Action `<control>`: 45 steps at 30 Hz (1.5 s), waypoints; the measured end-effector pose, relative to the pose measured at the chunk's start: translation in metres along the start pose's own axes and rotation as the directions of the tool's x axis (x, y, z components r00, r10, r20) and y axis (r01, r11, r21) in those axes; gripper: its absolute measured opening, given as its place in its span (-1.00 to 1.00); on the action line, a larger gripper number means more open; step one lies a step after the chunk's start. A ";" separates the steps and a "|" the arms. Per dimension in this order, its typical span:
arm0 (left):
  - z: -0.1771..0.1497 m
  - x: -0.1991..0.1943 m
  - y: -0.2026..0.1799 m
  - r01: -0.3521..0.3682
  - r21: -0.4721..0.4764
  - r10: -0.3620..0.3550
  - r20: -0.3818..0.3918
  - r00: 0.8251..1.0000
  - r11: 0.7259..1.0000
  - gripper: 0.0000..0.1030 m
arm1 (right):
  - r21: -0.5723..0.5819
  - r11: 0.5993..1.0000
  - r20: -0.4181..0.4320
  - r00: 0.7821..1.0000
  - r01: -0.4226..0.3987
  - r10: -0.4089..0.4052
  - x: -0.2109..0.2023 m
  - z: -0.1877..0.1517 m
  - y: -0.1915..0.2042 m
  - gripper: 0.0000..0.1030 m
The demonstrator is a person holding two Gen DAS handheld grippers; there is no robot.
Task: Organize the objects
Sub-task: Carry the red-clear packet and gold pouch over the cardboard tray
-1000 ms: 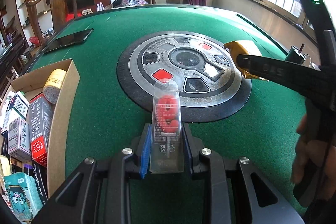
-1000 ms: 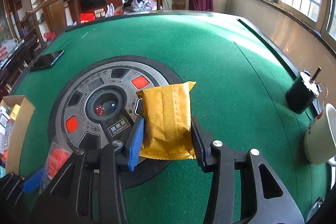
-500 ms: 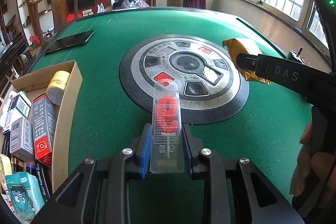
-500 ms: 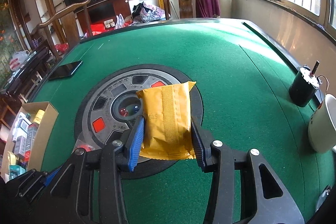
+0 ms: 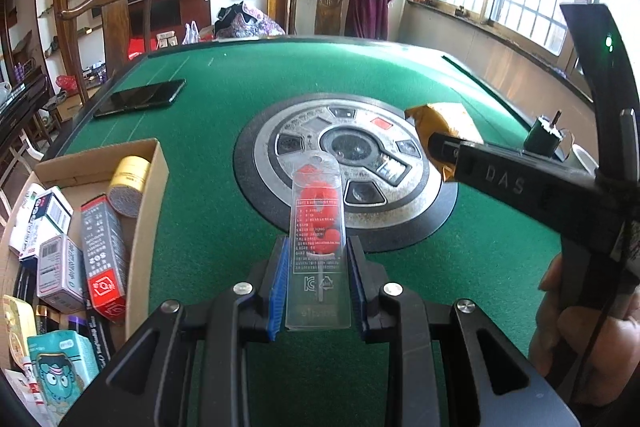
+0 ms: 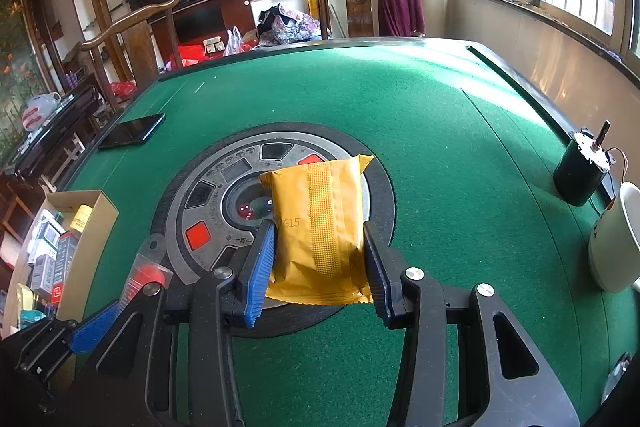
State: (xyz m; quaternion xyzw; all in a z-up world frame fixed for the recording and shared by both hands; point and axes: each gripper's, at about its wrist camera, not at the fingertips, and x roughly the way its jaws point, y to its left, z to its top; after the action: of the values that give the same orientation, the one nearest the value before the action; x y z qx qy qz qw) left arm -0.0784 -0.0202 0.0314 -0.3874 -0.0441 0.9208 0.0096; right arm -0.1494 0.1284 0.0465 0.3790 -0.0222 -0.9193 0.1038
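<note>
1. Above a green felt counter [image 6: 440,99], the left gripper [image 5: 318,263] pinches a clear plastic packet [image 5: 318,227] of red pieces between its jaws, the packet standing up just on the near side of the round metal dial [image 5: 316,155] set in the felt.
2. The right gripper [image 6: 320,255] has its jaws pressed on a yellow foil pouch [image 6: 320,223], held over the dial's near right part.
3. Left of the dial, an open cardboard box [image 5: 148,211] holds cartons and a yellow-lidded jar [image 5: 128,179].
4. A black phone [image 5: 140,99] lies beyond the box; far right of the dial stand a small black motor [image 6: 580,175] and a white cup [image 6: 616,239].
</note>
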 end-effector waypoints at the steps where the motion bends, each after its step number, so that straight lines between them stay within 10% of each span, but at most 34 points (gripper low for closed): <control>1: 0.000 -0.002 0.001 0.002 -0.003 -0.002 0.003 1.000 1.000 -0.47 | 0.000 1.000 0.002 1.000 -0.001 0.001 -0.001 0.000 0.001 -0.18; 17: 0.029 -0.046 0.064 -0.001 -0.153 0.020 0.121 0.992 0.988 -0.47 | -0.031 0.996 0.032 0.996 -0.078 0.079 -0.020 -0.009 0.036 -0.17; 45: 0.019 -0.061 0.225 -0.107 -0.336 0.136 0.063 0.989 0.936 -0.47 | -0.183 0.933 -0.084 0.951 -0.309 0.298 -0.027 -0.036 0.192 -0.17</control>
State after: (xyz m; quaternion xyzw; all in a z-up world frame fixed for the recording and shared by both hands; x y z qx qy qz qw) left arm -0.0458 -0.2492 0.0678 -0.3456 -0.1749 0.9148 -0.1145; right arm -0.0718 -0.0521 0.0624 0.3844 0.0120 -0.8792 0.2814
